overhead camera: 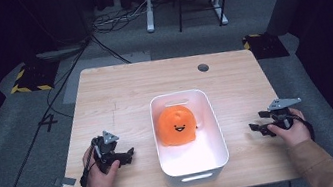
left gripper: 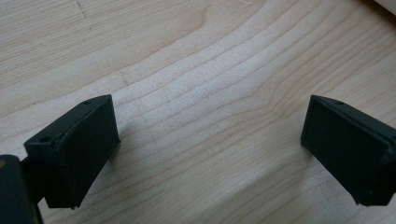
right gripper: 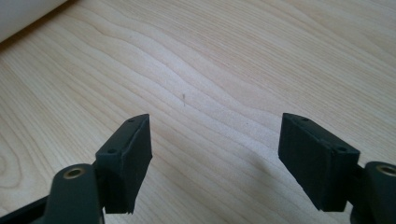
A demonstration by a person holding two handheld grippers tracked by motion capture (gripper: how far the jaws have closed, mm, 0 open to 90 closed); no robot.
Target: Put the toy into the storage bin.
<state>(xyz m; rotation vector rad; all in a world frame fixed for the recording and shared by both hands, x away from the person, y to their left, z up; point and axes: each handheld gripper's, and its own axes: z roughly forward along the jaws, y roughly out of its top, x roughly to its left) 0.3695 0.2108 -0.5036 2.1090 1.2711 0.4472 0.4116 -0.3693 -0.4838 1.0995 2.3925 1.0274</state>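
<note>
The right gripper (right gripper: 215, 154) looks down along its two black jaws, which stand wide apart with nothing between them but bare wood. Beneath them lies the table (right gripper: 224, 60), pale and light-grained, its wavy lines running slantwise across the view, with one small dark fleck just above the gap. A white curved edge (right gripper: 23, 16) cuts across the upper left corner, well apart from the jaws.

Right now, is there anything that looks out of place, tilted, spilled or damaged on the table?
Nothing stands out. The orange plush toy sits upright inside the white bin, which stands square on the table. The left tongs and right tongs rest open on either side, holding nothing.
</note>
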